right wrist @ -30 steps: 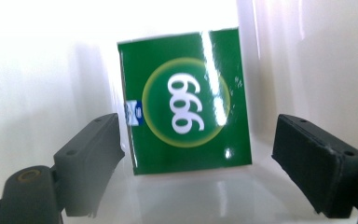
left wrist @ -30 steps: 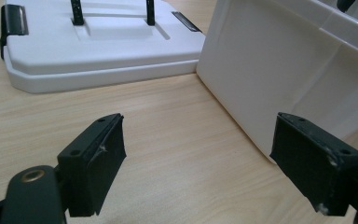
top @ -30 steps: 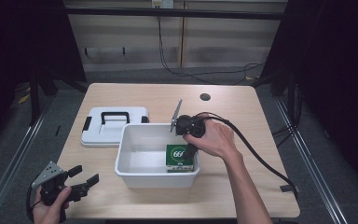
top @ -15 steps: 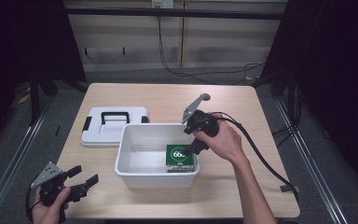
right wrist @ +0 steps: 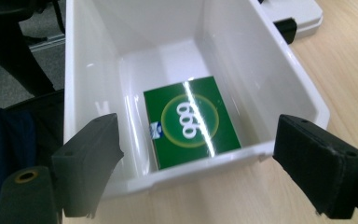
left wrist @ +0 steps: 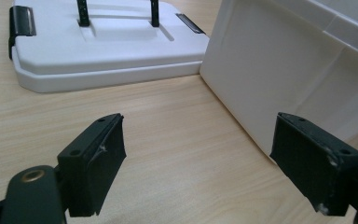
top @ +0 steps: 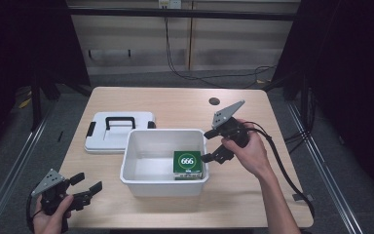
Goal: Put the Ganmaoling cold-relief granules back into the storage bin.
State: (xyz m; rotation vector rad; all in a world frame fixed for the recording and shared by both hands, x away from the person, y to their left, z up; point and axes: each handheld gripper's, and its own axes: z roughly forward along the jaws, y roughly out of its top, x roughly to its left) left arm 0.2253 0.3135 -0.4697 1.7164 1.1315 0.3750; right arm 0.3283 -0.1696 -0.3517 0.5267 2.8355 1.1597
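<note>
1 white bin (top: 143, 168) holding 1 green box (top: 187, 163), 1 lid (top: 119, 132) beside it, right hand-held gripper (top: 213, 145) spread at bin's rim, left hand-held gripper (top: 87, 186) spread over worktop (top: 185, 105)

- Light wood table (top: 175, 100) with rounded corners, plus a small dark round hole (top: 214, 101) near its far edge.
- Grey floor (top: 14, 146) all around it, metal rails (top: 9, 168) running along both sides.
- Pale panelled wall (top: 214, 44) at the back, with black cables (top: 168, 39) hanging down and trailing on the floor.
- Both sides of the room are pretty dark, basically black.
</note>
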